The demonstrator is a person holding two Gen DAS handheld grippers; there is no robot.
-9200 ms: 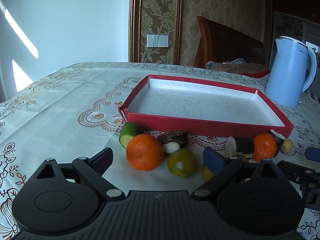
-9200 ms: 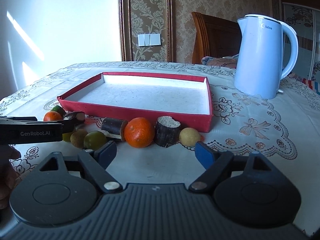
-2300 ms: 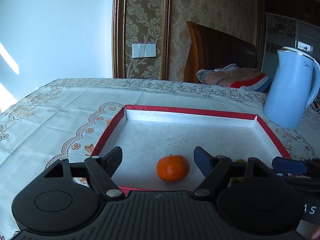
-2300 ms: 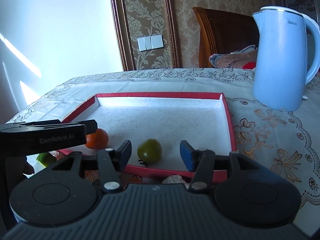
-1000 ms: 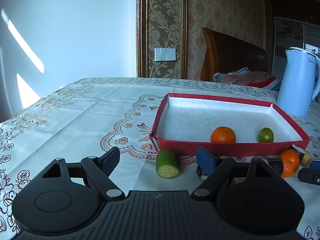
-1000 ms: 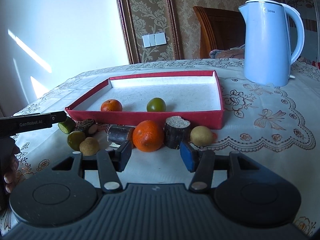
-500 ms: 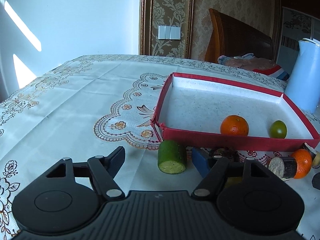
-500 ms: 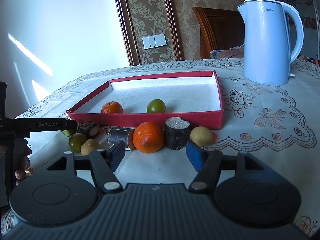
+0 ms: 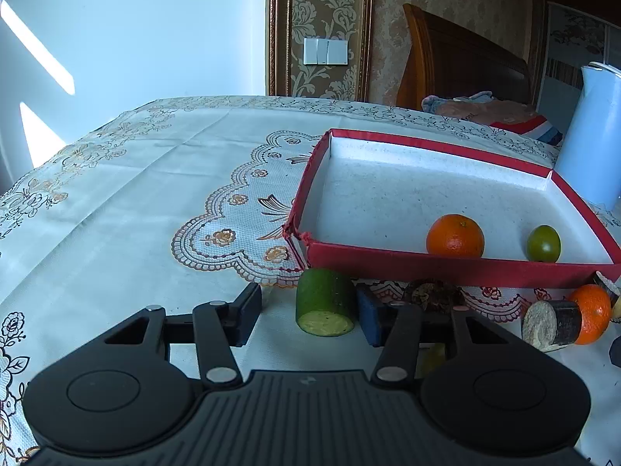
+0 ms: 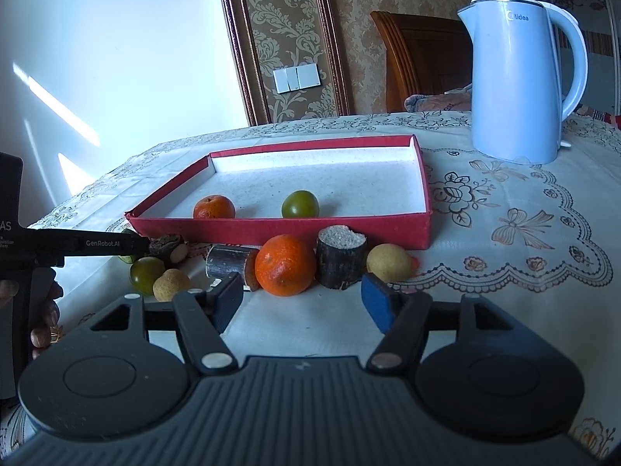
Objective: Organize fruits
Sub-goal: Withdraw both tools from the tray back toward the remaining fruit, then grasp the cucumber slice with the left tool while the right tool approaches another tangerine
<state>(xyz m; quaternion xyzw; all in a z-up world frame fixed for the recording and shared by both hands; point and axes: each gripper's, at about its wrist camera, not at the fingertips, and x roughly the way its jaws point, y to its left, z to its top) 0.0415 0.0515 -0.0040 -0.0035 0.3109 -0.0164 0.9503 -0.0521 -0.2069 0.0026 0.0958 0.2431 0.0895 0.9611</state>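
Note:
A cut green cucumber piece (image 9: 325, 303) lies on the tablecloth just before the red tray (image 9: 427, 268). My left gripper (image 9: 308, 320) is down around it with its jaws closing. The blue right pad is at the piece's side, while a gap shows at the left pad. An orange (image 9: 455, 236) and a green fruit (image 9: 543, 243) sit inside the tray. In the right wrist view my right gripper (image 10: 303, 305) stands open just short of a second orange (image 10: 285, 264), nothing between its pads. The red tray (image 10: 271, 229) is behind that orange.
Beside the orange lie two dark cane pieces (image 10: 341, 256) (image 10: 227, 262), a yellow fruit (image 10: 388, 262), a green fruit (image 10: 145, 273) and a tan one (image 10: 170, 283). A blue kettle (image 10: 520, 81) stands at the back right. A hand (image 10: 42, 310) holds the left gripper.
The left gripper came forward and down to the cucumber piece, and its jaws narrowed around it. The right gripper's jaws widened slightly, then kept still.

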